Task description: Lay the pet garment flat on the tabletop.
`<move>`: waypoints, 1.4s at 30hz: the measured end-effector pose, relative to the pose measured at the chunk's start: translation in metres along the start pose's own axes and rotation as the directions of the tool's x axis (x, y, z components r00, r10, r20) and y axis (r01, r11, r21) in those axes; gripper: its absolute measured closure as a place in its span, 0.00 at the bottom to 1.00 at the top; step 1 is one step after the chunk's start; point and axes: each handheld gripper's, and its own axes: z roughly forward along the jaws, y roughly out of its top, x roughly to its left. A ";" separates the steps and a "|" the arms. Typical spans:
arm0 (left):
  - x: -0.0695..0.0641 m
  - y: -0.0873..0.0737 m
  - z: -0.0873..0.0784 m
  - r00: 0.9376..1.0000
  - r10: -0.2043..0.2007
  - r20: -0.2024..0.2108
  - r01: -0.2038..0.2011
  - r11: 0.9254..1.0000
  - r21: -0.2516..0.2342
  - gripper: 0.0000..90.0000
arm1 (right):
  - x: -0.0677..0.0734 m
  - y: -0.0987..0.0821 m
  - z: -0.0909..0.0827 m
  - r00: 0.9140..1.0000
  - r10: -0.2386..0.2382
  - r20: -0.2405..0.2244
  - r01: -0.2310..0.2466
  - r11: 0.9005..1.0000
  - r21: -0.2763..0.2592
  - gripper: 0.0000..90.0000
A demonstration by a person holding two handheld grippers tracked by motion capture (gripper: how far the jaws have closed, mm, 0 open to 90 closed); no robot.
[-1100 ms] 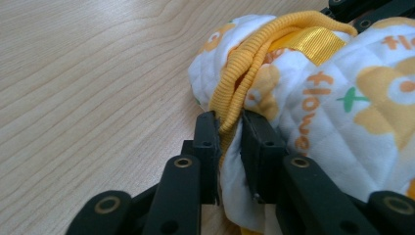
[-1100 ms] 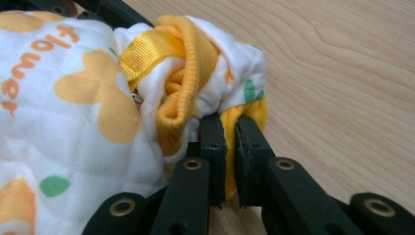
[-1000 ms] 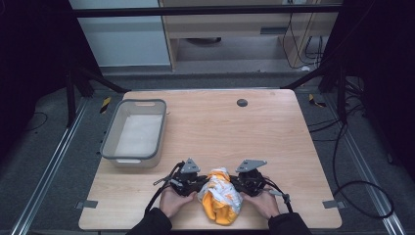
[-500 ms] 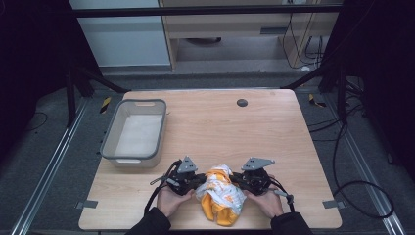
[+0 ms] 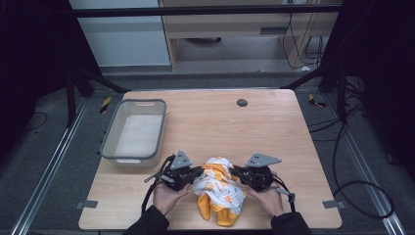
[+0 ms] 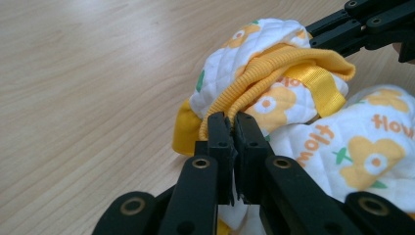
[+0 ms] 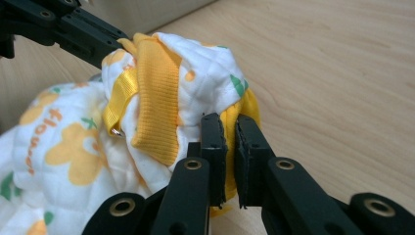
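Change: both grippers and garment top sit higher off table than a second ago; left jaws have just been closing, yellow hem between them.
Garment count: one white quilted cloth garment (image 5: 218, 190) with orange flower print and yellow ribbed trim, bunched at wooden table (image 5: 274, 137) near edge.
Gripper count: two.
Left gripper (image 6: 230, 128): touching garment's left side, clamped on yellow ribbed hem.
Right gripper (image 7: 227, 129): touching garment's right side, pinching white-and-yellow fabric edge.
Bin count: one grey rectangular plastic bin (image 5: 113, 142), beyond-left of garment, apart from it.
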 end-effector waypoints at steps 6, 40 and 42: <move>-0.002 0.009 -0.013 1.000 0.006 -0.012 -0.007 0.999 -0.043 0.97 | 0.002 0.010 -0.009 1.000 -0.009 0.000 0.009 0.998 -0.054 0.93; 0.020 0.073 -0.017 0.979 -0.053 -0.196 0.001 0.966 -0.258 0.97 | -0.007 0.066 0.009 0.963 0.063 0.263 0.026 0.946 -0.322 0.93; 0.025 0.079 -0.011 0.975 -0.078 -0.206 0.020 0.963 -0.270 0.96 | -0.013 0.070 0.015 0.954 0.072 0.293 0.026 0.948 -0.317 0.92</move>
